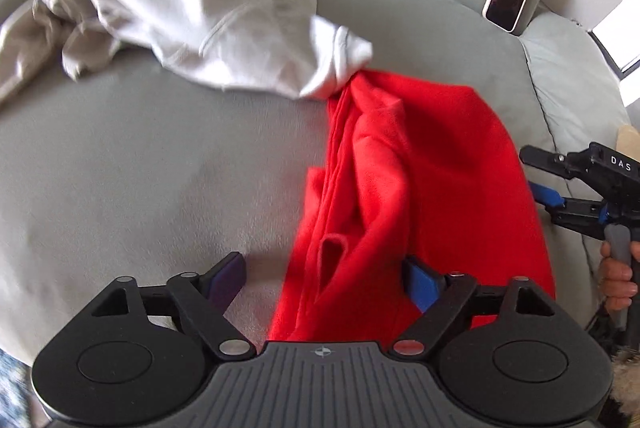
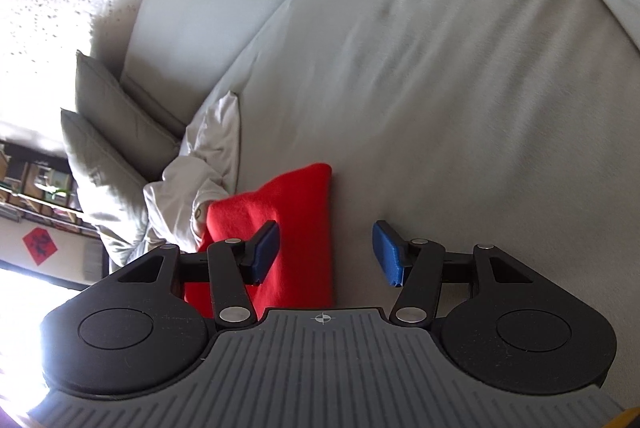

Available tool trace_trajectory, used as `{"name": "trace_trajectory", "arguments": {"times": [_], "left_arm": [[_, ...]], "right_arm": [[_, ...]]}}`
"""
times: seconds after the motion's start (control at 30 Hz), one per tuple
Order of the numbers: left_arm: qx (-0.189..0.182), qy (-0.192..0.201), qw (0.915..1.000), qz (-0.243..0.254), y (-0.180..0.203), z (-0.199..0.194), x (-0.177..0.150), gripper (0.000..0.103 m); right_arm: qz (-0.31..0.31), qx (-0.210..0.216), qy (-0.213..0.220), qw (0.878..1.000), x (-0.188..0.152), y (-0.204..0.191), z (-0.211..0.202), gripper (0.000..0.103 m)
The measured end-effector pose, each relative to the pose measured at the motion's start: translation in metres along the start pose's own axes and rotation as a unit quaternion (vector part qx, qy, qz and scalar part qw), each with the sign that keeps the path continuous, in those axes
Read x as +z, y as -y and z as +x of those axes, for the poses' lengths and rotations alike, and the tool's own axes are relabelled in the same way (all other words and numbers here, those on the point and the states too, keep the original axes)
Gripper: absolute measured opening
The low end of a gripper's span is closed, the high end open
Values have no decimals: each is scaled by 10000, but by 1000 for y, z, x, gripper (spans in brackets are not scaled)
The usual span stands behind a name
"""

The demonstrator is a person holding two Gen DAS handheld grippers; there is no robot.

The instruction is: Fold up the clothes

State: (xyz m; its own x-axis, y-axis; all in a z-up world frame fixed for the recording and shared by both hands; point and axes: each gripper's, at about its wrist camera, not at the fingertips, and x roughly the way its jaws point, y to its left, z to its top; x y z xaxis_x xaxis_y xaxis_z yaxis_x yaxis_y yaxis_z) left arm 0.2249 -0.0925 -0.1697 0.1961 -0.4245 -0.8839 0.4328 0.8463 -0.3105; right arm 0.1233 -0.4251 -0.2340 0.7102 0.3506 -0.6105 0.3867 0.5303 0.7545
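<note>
1. Red garment lay bunched on sofa, partly between my left gripper jaws, which gaped wide, holding nothing.
2. Right gripper also wide, empty; garment by its left jaw.
3. Step, I reckon: pre-grasp. Next: pinch an edge, spread flat.

Garment on sofa — perhaps touching shirt

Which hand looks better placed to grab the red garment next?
Left, probably. The left gripper has open jaws straddling the red garment. The right gripper is open too, mostly over bare cushion.
</note>
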Motion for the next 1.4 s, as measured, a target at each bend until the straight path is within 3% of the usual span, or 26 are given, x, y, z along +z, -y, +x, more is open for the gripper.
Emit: {"name": "trace_trajectory", "arguments": {"times": [0.07, 0.13, 0.17, 0.2, 0.23, 0.43, 0.63, 0.7, 0.73, 0.8, 0.83, 0.87, 0.9, 0.97, 1.03, 1.1, 1.17, 1.2, 1.23, 1.27, 1.3, 1.33, 1.4], "left_arm": [[-180, -38, 9995, -237, -1, -2, 1, 43], [-281, -36, 9989, -374, 0, -5, 0, 37], [-277, -8, 9989, -367, 1, -6, -2, 36], [-274, 19, 9990, -360, 2, -7, -3, 34], [-342, 34, 9984, -447, -1, -9, -4, 30], [-769, 173, 9944, -701, 6, -29, -6, 22], [-1770, 74, 9811, -775, 60, -23, 4, 21], [-1869, 36, 9805, -606, 84, -10, 10, 21], [-1797, 64, 9825, -493, 94, 0, 15, 23], [-1256, 152, 9918, -203, 110, 21, 24, 28], [-869, 165, 9961, -20, 116, 31, 27, 31], [-601, 177, 9979, 158, 120, 36, 28, 34], [-505, 269, 9979, 299, 123, 35, 26, 42], [-597, 637, 9950, 480, 124, 17, 17, 44], [-567, 1081, 9906, 623, 122, -7, 5, 53], [-404, 1578, 9837, 756, 120, -34, -13, 52], [-488, 1920, 9762, 881, 125, -54, -31, 36], [-540, 2085, 9720, 944, 128, -63, -39, 22], [-636, 2142, 9695, 1004, 135, -67, -44, 13], [-631, 2160, 9680, 1109, 144, -67, -49, 11], [-480, 2137, 9674, 1269, 153, -61, -51, 11], [-226, 2041, 9678, 1454, 161, -53, -54, 11], [221, 1707, 9720, 1602, 169, -27, -52, 10]], "right_arm": [[-10, 94, 22, 10000, 1, -3, 9, 58], [-115, 109, -25, 9999, -1, -10, 22, 52], [-212, 50, -94, 9997, -3, -14, 30, 42], [-357, -135, -119, 9992, -6, -19, 35, 16], [-496, -294, -100, 9983, -8, -23, 37, 8], [-551, -293, 548, 9965, -4, -38, -21, 5], [-529, -661, 1285, 9881, 11, -28, -109, 5], [-478, -781, 1537, 9839, 22, -19, -130, 5], [-488, -850, 1581, 9825, 28, -15, -133, 6], [-707, -1127, 1356, 9818, 38, -8, -127, 23], [-791, -1367, 1273, 9792, 36, -6, -126, 49], [-857, -1613, 1227, 9755, 32, -5, -128, 60], [-922, -1858, 1180, 9711, 28, -4, -129, 60], [-1164, -1829, 1279, 9678, 11, -2, -149, 67], [-1207, -1840, 1326, 9664, -9, 0, -169, 71], [-1264, -1697, 1132, 9708, -30, -2, -181, 71], [-1524, -1504, 1021, 9715, -54, -10, -185, 70], [-1665, -1410, 977, 9710, -68, -15, -187, 66], [-1879, -1389, 956, 9676, -78, -20, -185, 52], [-2179, -1416, 932, 9611, -86, -28, -180, 34], [-2457, -1469, 882, 9541, -94, -36, -173, 25], [-2646, -1537, 791, 9487, -99, -41, -164, 17], [-2936, -1704, 439, 9396, -108, -43, -142, 17]]}}
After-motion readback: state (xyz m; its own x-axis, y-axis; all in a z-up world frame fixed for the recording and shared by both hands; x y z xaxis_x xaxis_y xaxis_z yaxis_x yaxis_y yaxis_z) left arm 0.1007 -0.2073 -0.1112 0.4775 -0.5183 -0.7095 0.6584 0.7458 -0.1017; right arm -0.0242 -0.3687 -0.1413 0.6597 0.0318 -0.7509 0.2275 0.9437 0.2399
